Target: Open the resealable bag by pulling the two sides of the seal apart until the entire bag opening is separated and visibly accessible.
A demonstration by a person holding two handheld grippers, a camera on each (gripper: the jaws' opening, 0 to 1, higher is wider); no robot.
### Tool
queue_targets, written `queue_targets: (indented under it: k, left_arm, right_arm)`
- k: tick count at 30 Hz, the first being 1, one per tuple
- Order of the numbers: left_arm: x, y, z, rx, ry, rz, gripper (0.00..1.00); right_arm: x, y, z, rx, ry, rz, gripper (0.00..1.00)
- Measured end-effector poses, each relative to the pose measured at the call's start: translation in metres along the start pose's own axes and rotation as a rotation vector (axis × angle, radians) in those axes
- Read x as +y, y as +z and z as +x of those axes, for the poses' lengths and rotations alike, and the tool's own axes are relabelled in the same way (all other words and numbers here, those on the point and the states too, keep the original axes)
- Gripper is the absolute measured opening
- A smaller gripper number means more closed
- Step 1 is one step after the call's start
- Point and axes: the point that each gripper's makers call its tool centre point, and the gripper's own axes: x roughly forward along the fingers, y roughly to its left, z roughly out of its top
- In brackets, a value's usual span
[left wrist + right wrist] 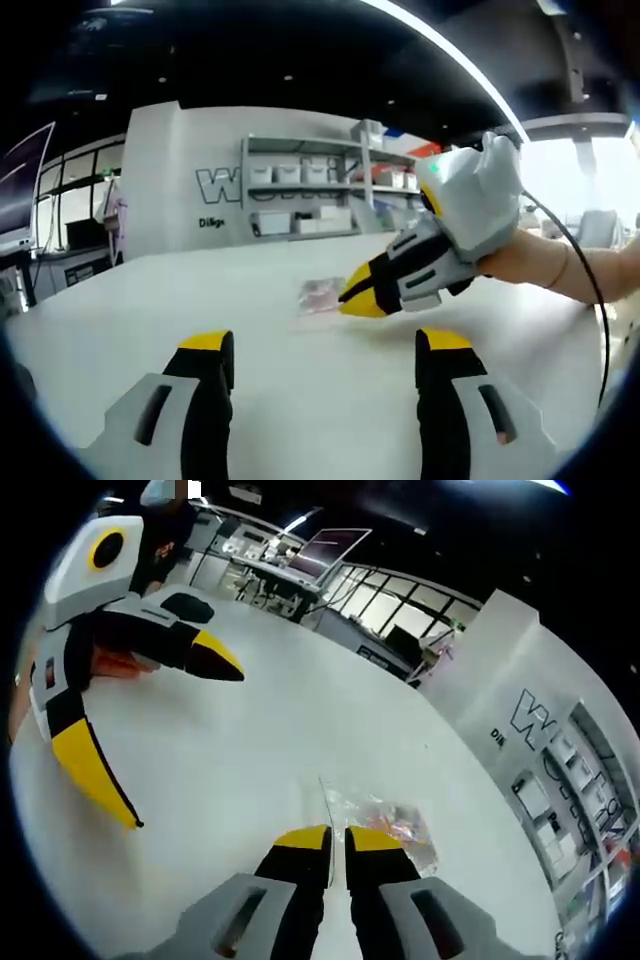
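White, smooth desk carries the work, broad and flat across both views; grey shelving unit with white boxes stands against the far wall beyond it. Left gripper, black with yellow tips, hangs over the desk with jaws wide apart, holding nothing; it also shows in the right gripper view, jaws spread. Right gripper, same make, has its jaws nearly together, tips at the near edge of the bag; whether they pinch the seal I cannot tell. Small clear resealable plastic bag with pinkish contents lies flat on the desk, just ahead of the right gripper.
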Motion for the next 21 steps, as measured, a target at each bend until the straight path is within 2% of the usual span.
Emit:
queue_targets:
  k: [21]
  left_arm:
    - [-0.0001, -0.0006, 0.0001, 0.003, 0.002, -0.002, 0.73]
  right_arm:
    - [0.001, -0.0011, -0.0006, -0.001, 0.005, 0.009, 0.0]
